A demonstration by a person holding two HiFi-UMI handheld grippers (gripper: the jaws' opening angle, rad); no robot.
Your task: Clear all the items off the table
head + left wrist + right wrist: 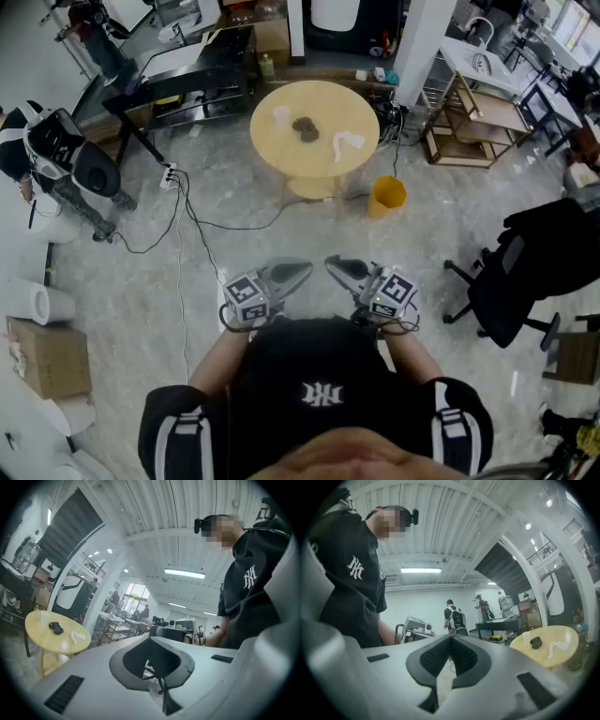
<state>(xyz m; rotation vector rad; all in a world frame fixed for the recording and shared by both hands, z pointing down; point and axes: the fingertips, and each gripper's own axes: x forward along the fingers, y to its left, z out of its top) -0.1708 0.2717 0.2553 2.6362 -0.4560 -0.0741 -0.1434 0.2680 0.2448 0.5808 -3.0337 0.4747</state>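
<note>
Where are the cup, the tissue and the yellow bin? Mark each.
cup [281,116], head view, its side
tissue [347,142], head view, its middle
yellow bin [384,204], head view, its outer wall

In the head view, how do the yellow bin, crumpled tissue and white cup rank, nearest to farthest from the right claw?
1. Yellow bin, on the floor beside the table.
2. Crumpled tissue, table's right side.
3. White cup, table's left side.
</note>
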